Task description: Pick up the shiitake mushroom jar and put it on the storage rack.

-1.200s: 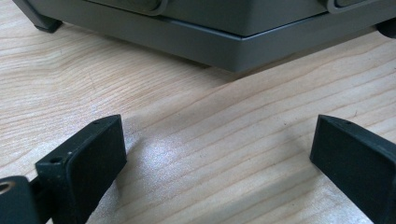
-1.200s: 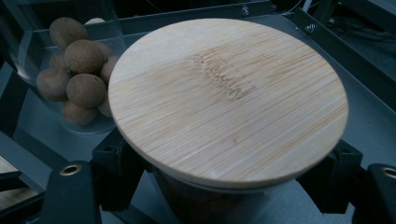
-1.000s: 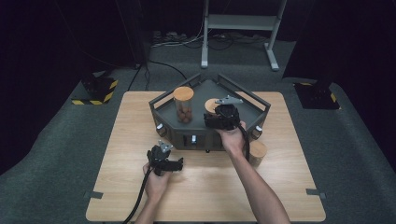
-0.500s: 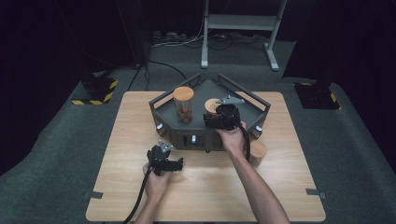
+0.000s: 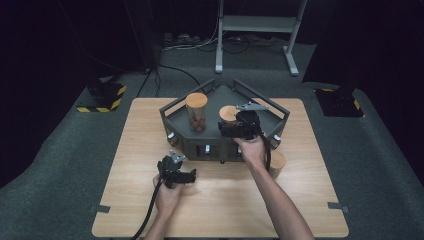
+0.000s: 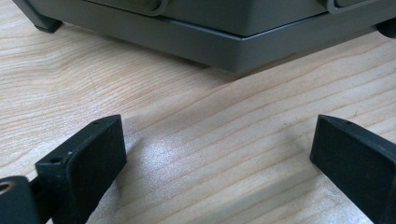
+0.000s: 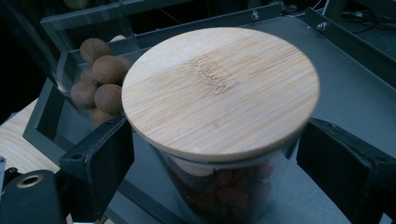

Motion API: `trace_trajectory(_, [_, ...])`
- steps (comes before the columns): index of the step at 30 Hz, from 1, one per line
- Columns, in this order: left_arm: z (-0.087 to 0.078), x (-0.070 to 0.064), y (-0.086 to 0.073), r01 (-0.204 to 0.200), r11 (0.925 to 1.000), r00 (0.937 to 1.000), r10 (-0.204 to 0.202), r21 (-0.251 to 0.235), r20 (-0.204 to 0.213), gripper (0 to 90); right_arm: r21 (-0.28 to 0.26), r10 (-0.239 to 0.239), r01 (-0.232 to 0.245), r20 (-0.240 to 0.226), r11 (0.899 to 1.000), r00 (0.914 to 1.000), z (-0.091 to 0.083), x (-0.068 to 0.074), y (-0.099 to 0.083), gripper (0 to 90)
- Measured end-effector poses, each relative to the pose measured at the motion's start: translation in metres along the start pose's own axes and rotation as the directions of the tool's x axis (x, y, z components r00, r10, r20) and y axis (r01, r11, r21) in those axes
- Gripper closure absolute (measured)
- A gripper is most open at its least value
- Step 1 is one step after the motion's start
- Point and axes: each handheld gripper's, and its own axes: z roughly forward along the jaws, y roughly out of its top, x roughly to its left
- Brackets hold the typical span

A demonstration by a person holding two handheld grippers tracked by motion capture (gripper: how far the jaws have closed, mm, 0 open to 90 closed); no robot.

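The right tongs straddle a lidded jar (jaws apart, not gripping); the left tongs gape wide, empty, over the tabletop.

Light falls from above onto the bench while the surroundings sink into darkness. Soft shadows and a pale sheen lie on the wood near the left claw, whose near edges blur.
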Motion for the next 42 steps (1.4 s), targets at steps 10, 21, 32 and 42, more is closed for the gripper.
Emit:
trace_trajectory(10, [0.000, 0.000, 0.000, 0.007, 0.9999, 1.0000, -0.007, -0.007, 0.000, 3.3, -0.033, 0.071, -0.073, -0.047, 0.997, 0.9963, -0.010, -0.009, -0.003, 4.8])
trace_trajectory(21, [0.000, 0.000, 0.000, 0.006, 1.0000, 1.0000, -0.006, -0.007, 0.000, 3.3, -0.046, 0.119, -0.124, -0.101, 0.991, 0.9877, -0.017, -0.016, -0.008, 0.8])
trace_trajectory(32, [0.000, 0.000, 0.000, 0.006, 1.0000, 1.0000, -0.006, -0.007, 0.000, 3.2, -0.051, 0.123, -0.131, -0.132, 0.990, 0.9836, -0.030, -0.021, -0.009, 2.5])
trace_trajectory(42, [0.000, 0.000, 0.000, 0.005, 1.0000, 1.0000, -0.005, -0.005, -0.001, 3.3, -0.059, 0.106, -0.113, -0.117, 0.992, 0.9875, -0.039, -0.027, -0.012, 4.4])
